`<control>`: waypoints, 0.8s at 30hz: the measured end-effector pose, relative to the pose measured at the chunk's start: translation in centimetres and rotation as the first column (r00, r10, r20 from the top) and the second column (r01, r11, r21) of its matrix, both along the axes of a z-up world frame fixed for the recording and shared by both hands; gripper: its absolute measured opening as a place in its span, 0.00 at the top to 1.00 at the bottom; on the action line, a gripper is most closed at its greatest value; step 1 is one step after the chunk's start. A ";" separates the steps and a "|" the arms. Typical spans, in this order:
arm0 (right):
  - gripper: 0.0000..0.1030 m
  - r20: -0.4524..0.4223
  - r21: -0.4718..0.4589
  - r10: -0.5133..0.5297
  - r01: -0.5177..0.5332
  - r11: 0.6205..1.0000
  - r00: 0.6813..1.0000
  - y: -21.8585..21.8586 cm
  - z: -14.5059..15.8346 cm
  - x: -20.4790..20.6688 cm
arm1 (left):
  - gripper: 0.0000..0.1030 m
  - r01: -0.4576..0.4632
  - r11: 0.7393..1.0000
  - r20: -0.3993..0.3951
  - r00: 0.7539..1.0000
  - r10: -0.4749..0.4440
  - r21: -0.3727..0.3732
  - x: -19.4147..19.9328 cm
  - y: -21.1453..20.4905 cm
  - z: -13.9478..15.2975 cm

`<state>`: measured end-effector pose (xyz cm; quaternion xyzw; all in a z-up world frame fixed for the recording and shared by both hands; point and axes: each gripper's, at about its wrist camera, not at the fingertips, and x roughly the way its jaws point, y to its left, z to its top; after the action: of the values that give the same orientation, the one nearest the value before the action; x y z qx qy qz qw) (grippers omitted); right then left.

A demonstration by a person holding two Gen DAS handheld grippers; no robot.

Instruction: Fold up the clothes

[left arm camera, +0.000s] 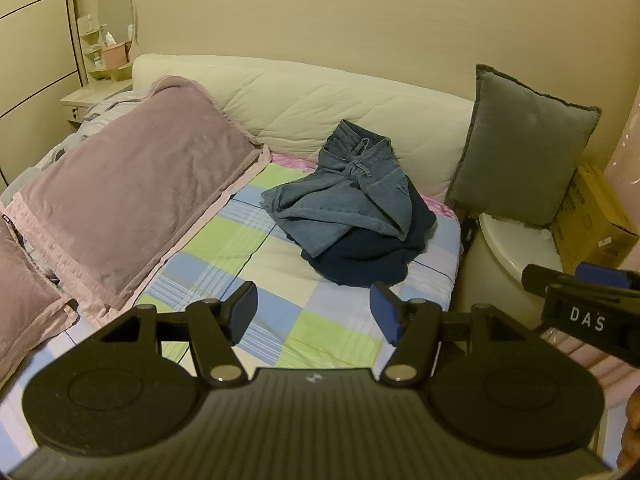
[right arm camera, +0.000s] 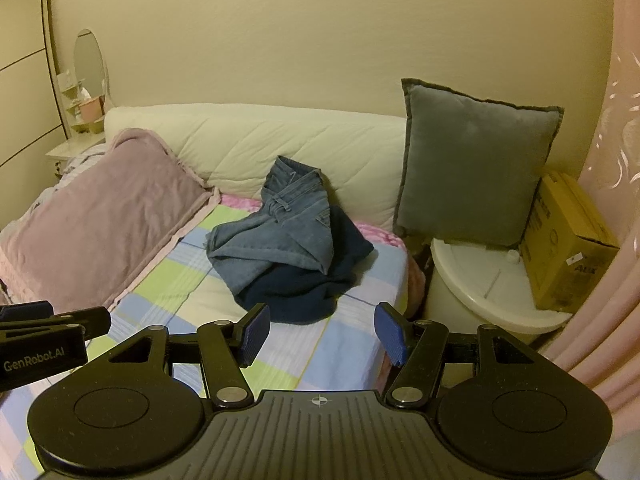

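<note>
Checked bedsheet (left arm camera: 224, 256) carries the crumpled jeans (left arm camera: 348, 192) atop a dark garment (left arm camera: 372, 256), just before the headboard (left arm camera: 320, 96). Both grippers — left gripper (left arm camera: 314, 310), right gripper (right arm camera: 320, 332) — hover wide and empty short of the heap; folding looks unstarted, so next comes reaching in and pinching the jeans' waistband.

Jeans (left arm camera: 352, 196) cover the dark garment (left arm camera: 372, 256) (perhaps a sweater)

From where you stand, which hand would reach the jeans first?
Probably the right gripper: the jeans and the dark garment under them lie just past its open fingers. The left gripper, also open, sits farther back.
</note>
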<state>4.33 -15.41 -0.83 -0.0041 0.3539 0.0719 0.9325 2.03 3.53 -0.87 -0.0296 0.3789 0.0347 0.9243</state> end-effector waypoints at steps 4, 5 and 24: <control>0.40 0.000 -0.001 0.005 -0.005 1.000 1.000 0.0 -0.1 0.2 | 0.43 -0.006 1.000 0.000 1.000 0.006 0.000 0.2 0.0 0.0; 0.40 0.000 -0.002 0.006 -0.006 1.000 1.000 0.0 -0.2 0.3 | 0.43 -0.007 1.000 -0.002 1.000 0.007 0.001 0.3 0.0 -0.1; 0.40 -0.022 -0.050 0.039 -0.040 0.998 0.999 -0.9 -3.2 7.8 | 0.43 -0.091 0.996 -0.041 0.995 0.090 -0.024 7.0 1.6 -2.9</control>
<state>12.10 -16.31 -4.08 -0.0340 0.3652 0.0816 0.9267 9.00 5.13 -3.78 -0.0581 0.3957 0.0724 0.9137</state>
